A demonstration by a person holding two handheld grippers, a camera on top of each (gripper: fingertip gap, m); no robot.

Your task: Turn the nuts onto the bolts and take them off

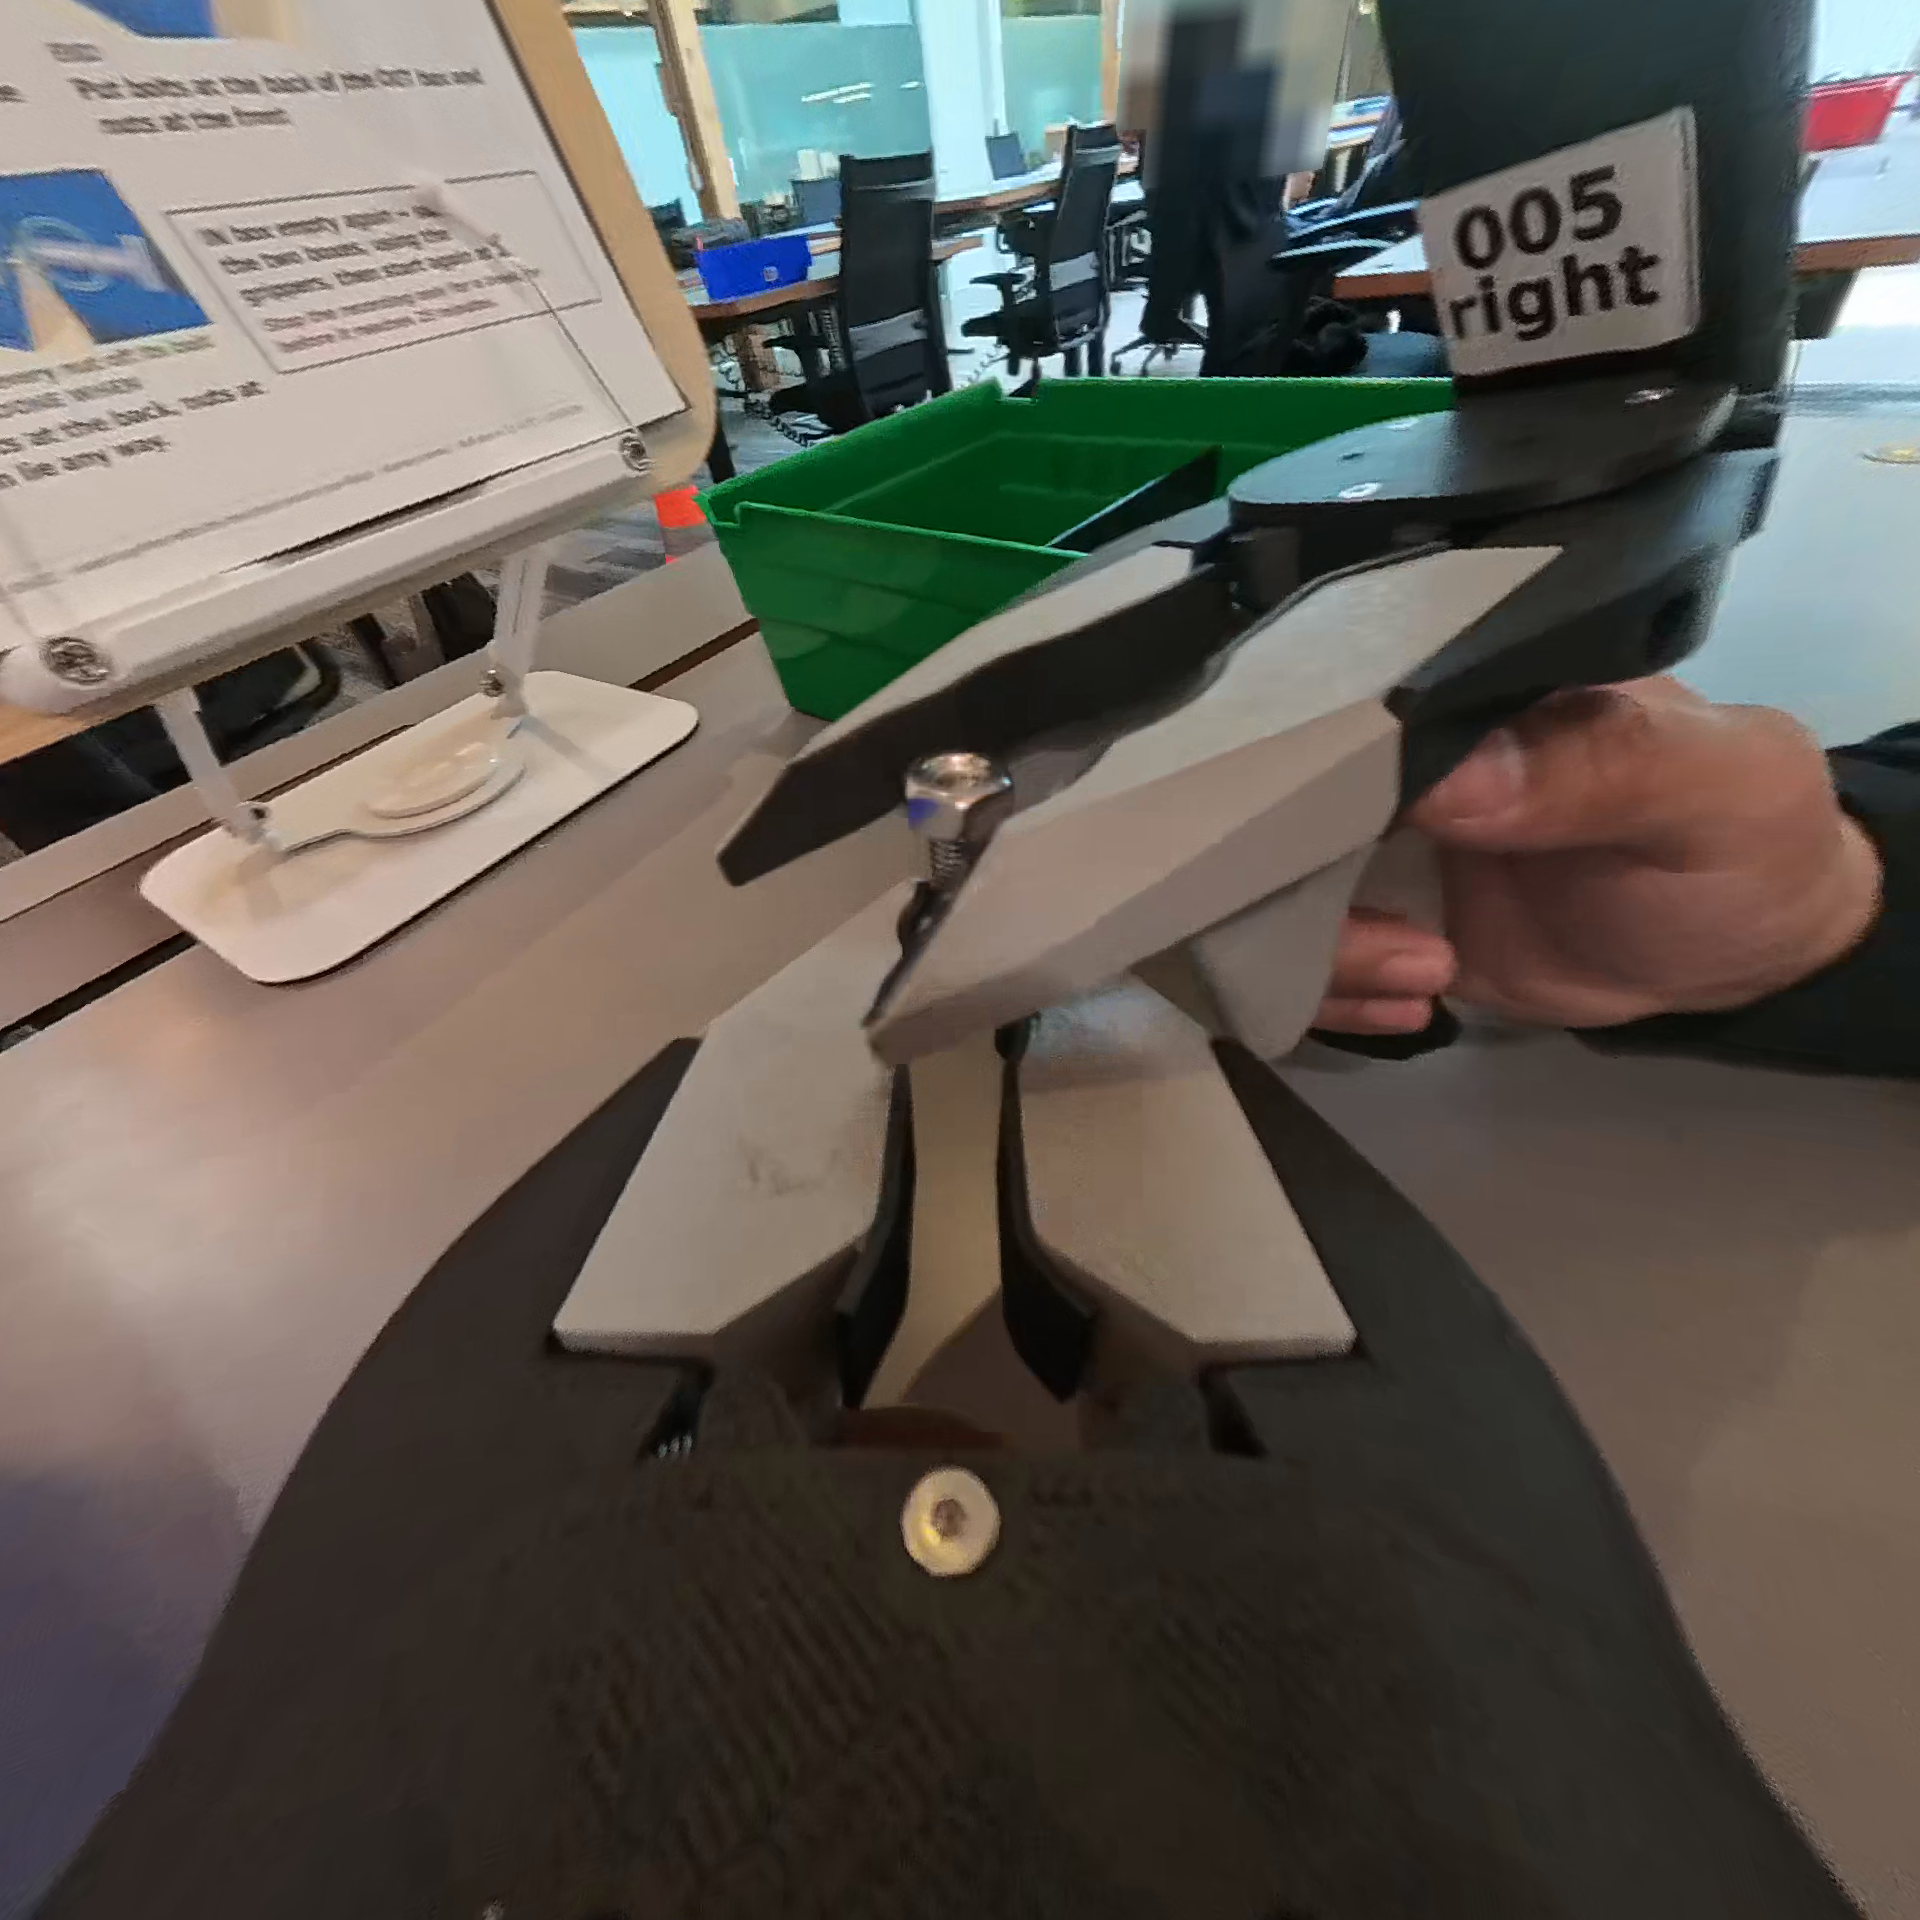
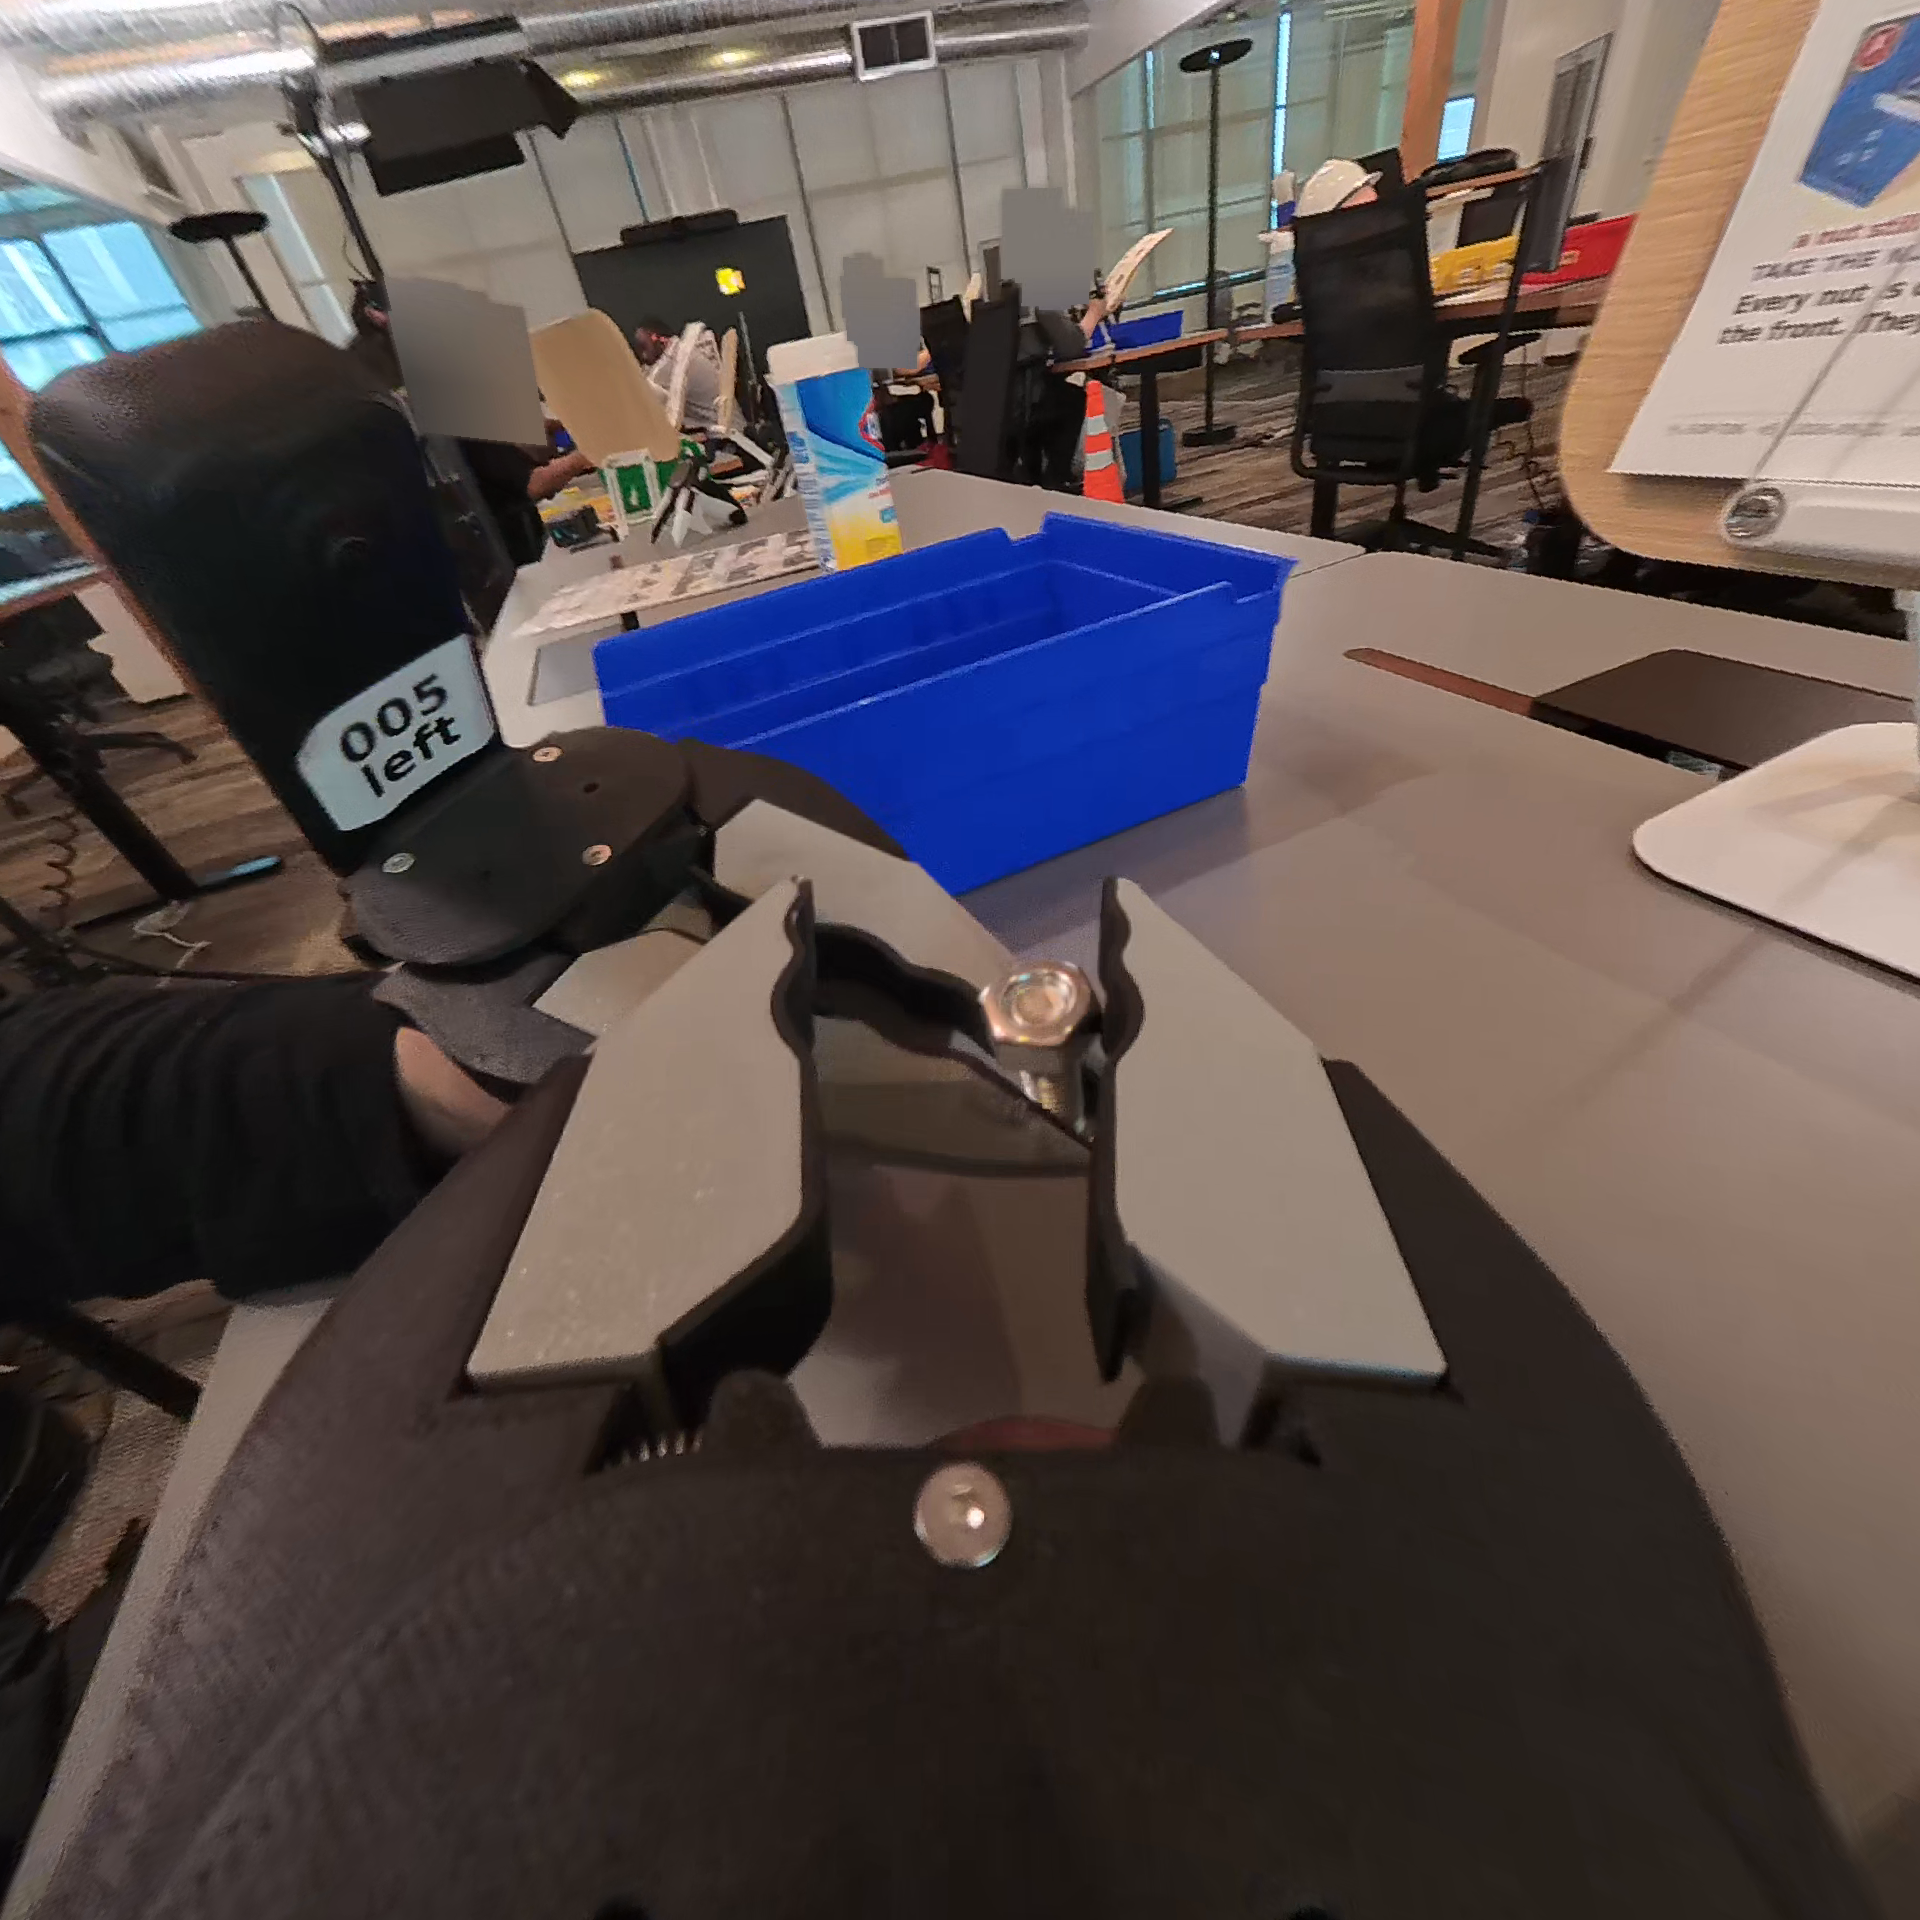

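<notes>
Bolt (image 2: 1039,1013) upright just short of the blue bin (image 2: 1039,748), lower shank apparently clenched in my left fingers (image 1: 748,1164), right fingers (image 2: 665,1164) released around its head; small, stiff, slick steel, so I'd grip the hex flats, not threads.

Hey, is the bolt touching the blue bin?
Apart. Right wrist view shows bare table between the bolt and the blue bin behind it.
</notes>
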